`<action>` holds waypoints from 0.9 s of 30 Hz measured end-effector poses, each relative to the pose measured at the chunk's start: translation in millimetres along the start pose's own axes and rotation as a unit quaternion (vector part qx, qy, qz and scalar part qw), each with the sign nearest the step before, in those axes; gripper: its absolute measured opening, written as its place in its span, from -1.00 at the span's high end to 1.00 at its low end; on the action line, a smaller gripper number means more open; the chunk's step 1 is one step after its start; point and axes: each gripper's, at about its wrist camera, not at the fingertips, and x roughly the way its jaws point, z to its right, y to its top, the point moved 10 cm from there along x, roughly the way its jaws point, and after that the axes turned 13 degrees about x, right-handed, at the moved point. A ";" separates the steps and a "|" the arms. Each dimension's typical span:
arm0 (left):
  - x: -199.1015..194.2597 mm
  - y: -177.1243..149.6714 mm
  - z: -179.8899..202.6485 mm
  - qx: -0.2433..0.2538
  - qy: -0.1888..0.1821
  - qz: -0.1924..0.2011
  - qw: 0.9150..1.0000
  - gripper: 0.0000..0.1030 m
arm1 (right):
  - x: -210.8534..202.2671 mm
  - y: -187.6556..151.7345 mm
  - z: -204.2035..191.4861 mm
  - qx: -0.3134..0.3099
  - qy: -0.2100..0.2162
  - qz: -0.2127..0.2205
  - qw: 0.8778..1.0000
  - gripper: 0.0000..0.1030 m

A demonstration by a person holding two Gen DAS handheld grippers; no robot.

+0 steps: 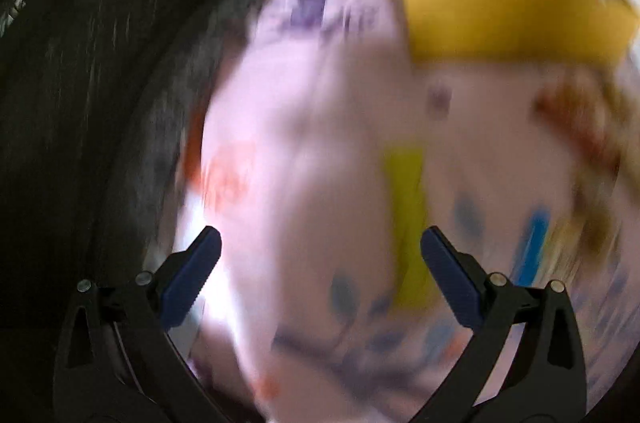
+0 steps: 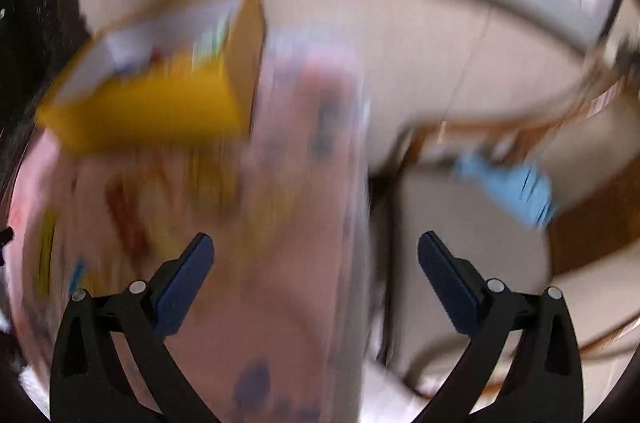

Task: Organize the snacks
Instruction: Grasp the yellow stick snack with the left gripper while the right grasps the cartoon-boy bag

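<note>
Both views are heavily motion-blurred. A large pale pink snack bag [image 1: 320, 151] with purple, orange and yellow print fills the left wrist view, right in front of my left gripper [image 1: 320, 243], which is open with nothing between its fingers. A yellow snack box [image 1: 516, 15] lies beyond the bag at the upper right. In the right wrist view the same pink bag [image 2: 288, 207] sits ahead and left of my right gripper [image 2: 316, 247], also open and empty. The yellow box [image 2: 160, 103] lies at the upper left, touching the bag.
A dark blurred mass [image 1: 80, 103] fills the left side of the left wrist view. A light blue item [image 2: 508, 183] lies on a pale beige surface [image 2: 440, 63] to the right. A brown wooden edge [image 2: 592, 223] curves at the far right.
</note>
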 end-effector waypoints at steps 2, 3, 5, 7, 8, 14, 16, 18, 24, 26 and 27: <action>-0.9 -32.0 1.2 0.000 -0.003 -0.003 1.000 -0.96 | 7.0 -36.2 10.7 0.011 -0.013 -0.030 0.999 -0.97; -1.8 -39.0 1.9 -0.002 -0.008 0.000 1.000 -0.96 | 10.4 -55.7 12.0 0.011 -0.009 -0.050 0.999 -0.97; -2.4 -46.4 5.4 -0.007 -0.029 0.013 0.999 -0.96 | 15.7 -78.8 10.9 0.008 -0.011 -0.076 0.997 -0.97; 3.9 -43.5 9.5 -0.015 -0.050 0.026 0.998 -0.96 | 19.8 -100.7 8.6 0.001 -0.025 -0.101 0.995 -0.97; 8.8 -38.0 13.7 -0.019 -0.066 0.035 0.997 -0.96 | 18.2 -108.4 4.4 0.001 -0.028 -0.107 0.994 -0.97; 56.5 7.9 38.5 -0.027 -0.119 0.038 0.992 -0.96 | -8.7 -126.5 -38.7 0.004 -0.015 -0.117 0.993 -0.97; 71.6 13.2 45.7 -0.028 -0.124 0.030 0.991 -0.96 | -18.1 -134.3 -55.4 -0.012 -0.003 -0.114 0.993 -0.97; 69.2 22.9 53.7 -0.051 -0.179 0.092 0.978 -0.39 | -28.3 -142.0 -76.1 -0.030 0.014 -0.108 0.994 -0.97; 51.0 14.7 66.4 0.004 -0.220 0.113 0.969 0.58 | -45.3 -146.1 -183.3 -0.209 0.150 -0.073 0.964 -0.97; 45.1 1.0 59.8 -0.015 -0.241 0.095 0.966 0.59 | -41.3 -154.2 -223.7 -0.356 0.163 -0.042 0.919 -0.97; 41.6 -4.6 57.3 -0.026 -0.254 0.098 0.962 0.59 | -38.2 -158.8 -235.4 -0.402 0.167 -0.039 0.899 -0.97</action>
